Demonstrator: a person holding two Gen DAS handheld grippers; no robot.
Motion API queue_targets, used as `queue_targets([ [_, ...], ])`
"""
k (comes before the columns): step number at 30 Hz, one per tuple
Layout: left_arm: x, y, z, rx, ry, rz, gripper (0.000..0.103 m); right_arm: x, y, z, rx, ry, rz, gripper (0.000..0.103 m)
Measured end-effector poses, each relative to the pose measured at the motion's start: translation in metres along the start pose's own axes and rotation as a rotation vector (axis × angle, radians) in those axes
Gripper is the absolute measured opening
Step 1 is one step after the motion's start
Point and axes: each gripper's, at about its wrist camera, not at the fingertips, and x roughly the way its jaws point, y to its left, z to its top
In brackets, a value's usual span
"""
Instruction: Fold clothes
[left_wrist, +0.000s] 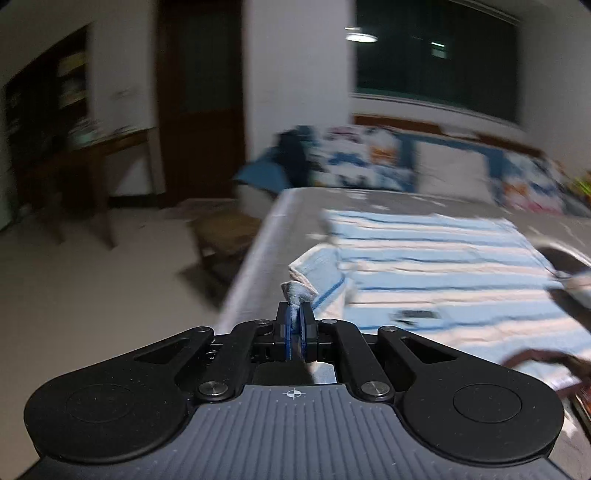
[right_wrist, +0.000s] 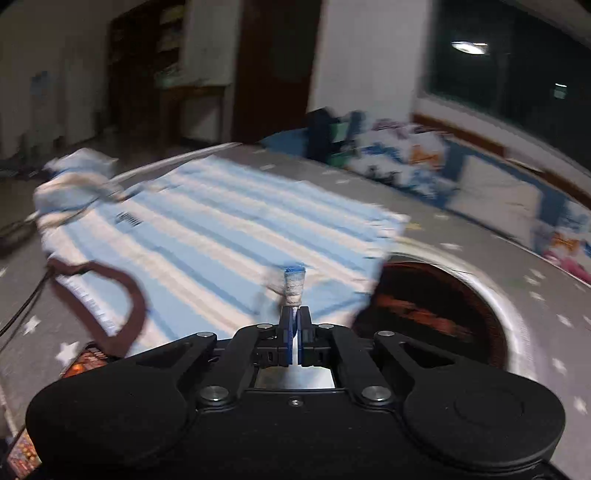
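The left claw (left_wrist: 294, 314) is clamped on a bunched corner of the striped shirt (left_wrist: 424, 258), its blue pads pressed together around the cloth. The right claw (right_wrist: 294, 317) pinches another gathered bit of the same garment — a small twist of fabric pokes up between its closed fingers. The shirt, light blue and white, lies spread over the bed (right_wrist: 461, 236), whose grey cover carries small stars. Past the shirt, at the bed's far side, sits a rumpled patterned quilt (left_wrist: 369, 155). Beside the bed stands a low wooden stool (left_wrist: 225, 236) on the pale floor — beyond it a dark door (left_wrist: 199, 103), and above the quilt a dark window (left_wrist: 436, 55).
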Motion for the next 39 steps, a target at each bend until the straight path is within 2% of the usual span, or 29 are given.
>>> queue_targets([
  [2,0.002,0.018,-0.001,-0.064,0.012,0.044,0.005,-0.012,-0.017,-0.009,0.066,-0.010,-0.056,0.002],
  [5,0.009,0.029,-0.006,-0.107,0.039,0.068,0.005,-0.018,-0.038,-0.025,0.162,0.010,-0.112,0.002],
  [9,0.019,0.032,-0.010,-0.114,0.068,0.071,0.005,-0.020,-0.062,-0.048,0.281,0.050,-0.171,0.003],
  [13,0.029,0.035,-0.013,-0.120,0.098,0.075,0.005,-0.015,-0.072,-0.056,0.314,0.072,-0.187,0.003],
  [16,0.030,0.038,-0.014,-0.116,0.101,0.087,0.007,-0.013,-0.064,-0.053,0.259,0.057,-0.198,0.004],
  [20,0.025,0.038,-0.013,-0.096,0.089,0.111,0.007,-0.004,-0.058,-0.046,0.238,0.059,-0.170,0.005],
  [22,0.021,0.038,-0.012,-0.084,0.080,0.124,0.010,0.002,-0.057,-0.046,0.245,0.064,-0.159,0.010],
  [26,0.014,0.037,-0.010,-0.061,0.062,0.148,0.031,0.007,-0.059,-0.050,0.280,0.085,-0.156,0.020],
  [31,0.005,0.035,-0.008,-0.032,0.039,0.179,0.038,0.008,-0.063,-0.055,0.312,0.101,-0.166,0.031],
  [35,-0.002,0.018,-0.002,0.020,0.000,0.166,0.041,0.010,-0.064,-0.057,0.323,0.111,-0.175,0.042],
  [39,-0.004,0.011,0.007,0.017,-0.016,0.154,0.045,0.013,-0.063,-0.059,0.325,0.116,-0.177,0.042],
])
